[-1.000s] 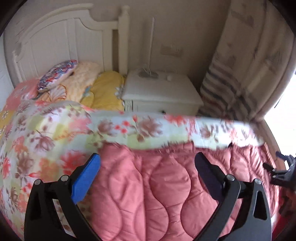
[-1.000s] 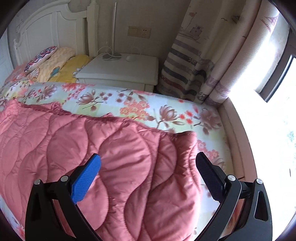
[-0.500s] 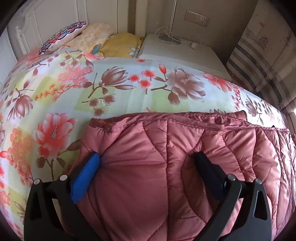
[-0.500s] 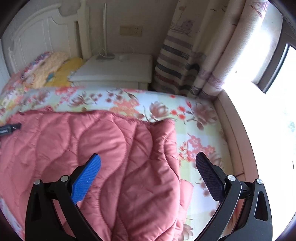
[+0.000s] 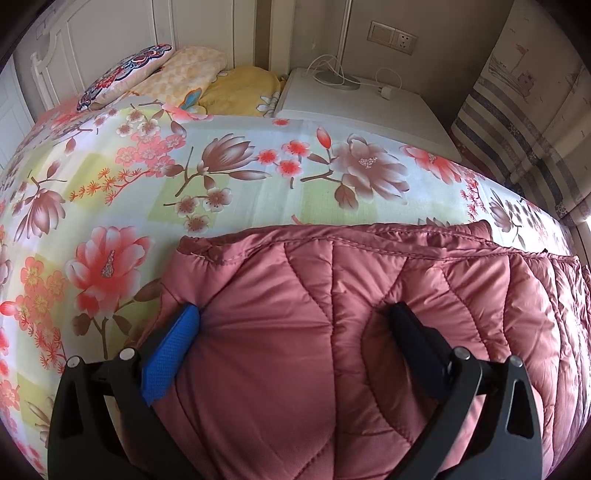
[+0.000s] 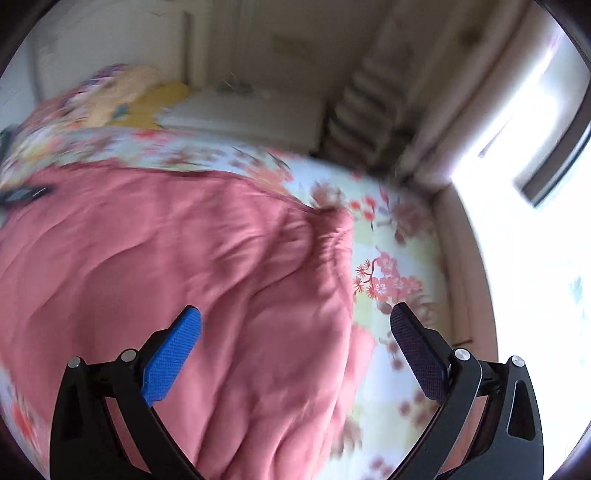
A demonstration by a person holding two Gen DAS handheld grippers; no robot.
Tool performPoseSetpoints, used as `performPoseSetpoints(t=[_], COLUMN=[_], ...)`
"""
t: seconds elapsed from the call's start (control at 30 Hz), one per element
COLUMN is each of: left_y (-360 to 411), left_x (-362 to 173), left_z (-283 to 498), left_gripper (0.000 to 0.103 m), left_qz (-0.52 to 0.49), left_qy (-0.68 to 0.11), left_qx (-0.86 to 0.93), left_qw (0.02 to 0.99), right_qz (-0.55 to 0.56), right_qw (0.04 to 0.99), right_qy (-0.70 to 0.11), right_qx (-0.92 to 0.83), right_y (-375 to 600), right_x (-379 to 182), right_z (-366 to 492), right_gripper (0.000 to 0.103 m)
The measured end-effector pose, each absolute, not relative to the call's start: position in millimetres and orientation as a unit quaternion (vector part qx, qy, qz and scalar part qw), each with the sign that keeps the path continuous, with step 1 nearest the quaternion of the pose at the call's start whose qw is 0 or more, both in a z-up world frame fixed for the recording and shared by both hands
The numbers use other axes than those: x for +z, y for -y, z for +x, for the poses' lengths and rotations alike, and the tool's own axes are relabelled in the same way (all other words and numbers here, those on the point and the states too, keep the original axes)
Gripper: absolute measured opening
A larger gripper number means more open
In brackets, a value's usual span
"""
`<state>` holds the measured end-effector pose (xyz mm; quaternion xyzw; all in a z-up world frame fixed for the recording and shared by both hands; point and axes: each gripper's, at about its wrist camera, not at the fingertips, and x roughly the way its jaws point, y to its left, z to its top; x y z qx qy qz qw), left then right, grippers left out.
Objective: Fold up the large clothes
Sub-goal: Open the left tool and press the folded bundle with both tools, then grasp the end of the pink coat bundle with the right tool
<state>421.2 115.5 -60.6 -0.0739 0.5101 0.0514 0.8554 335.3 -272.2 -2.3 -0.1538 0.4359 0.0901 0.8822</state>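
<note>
A pink quilted padded coat (image 5: 369, 314) lies spread on the floral bed sheet (image 5: 184, 177). My left gripper (image 5: 295, 325) is open, its two fingers wide apart and pressed down into the coat near its top left corner. In the right wrist view the same coat (image 6: 166, 277) fills the left and middle, blurred by motion. My right gripper (image 6: 295, 325) is open and empty above the coat's right edge, with its right finger (image 6: 417, 350) over the sheet (image 6: 399, 284).
Pillows (image 5: 177, 74) lie at the white headboard (image 5: 110, 33). A white nightstand (image 5: 362, 110) with cables stands beside the bed. Striped curtains (image 5: 517, 122) hang on the right. A bright window (image 6: 535, 184) lies past the bed's right edge.
My left gripper has dropped from above the bed onto the coat's top left corner and pressed in. My right gripper has swung down and left over the coat, still open.
</note>
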Motion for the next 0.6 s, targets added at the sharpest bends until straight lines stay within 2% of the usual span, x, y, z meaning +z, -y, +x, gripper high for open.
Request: performPoseSetpoints(t=[0.17, 0.3, 0.37, 0.5, 0.6], left_y=[-117, -117, -115, -116, -114], left_x=[-62, -62, -61, -61, -59], left_z=[422, 422, 421, 424, 421], left_gripper=[0.101, 0.101, 0.101, 0.101, 0.101], left_qz=[-0.073, -0.073, -0.069, -0.067, -0.061], left_qy=[-0.509, -0.509, -0.507, -0.507, -0.506], left_qx=[0.052, 0.05, 0.049, 0.051, 0.056], left_qw=[0.856, 0.856, 0.858, 0.858, 0.859], right_qz=[-0.137, -0.103, -0.089, -0.098, -0.111], right_qw=[0.867, 0.838, 0.844, 0.842, 0.855], right_qy=[-0.44, -0.51, -0.5, -0.51, -0.484], right_qx=[0.19, 0.165, 0.175, 0.147, 0.148], right_y=[250, 264, 273, 268, 263], right_x=[-13, -69, -85, -70, -57], right_z=[269, 276, 276, 270, 255], right_gripper=[0.098, 0.099, 0.099, 0.098, 0.098])
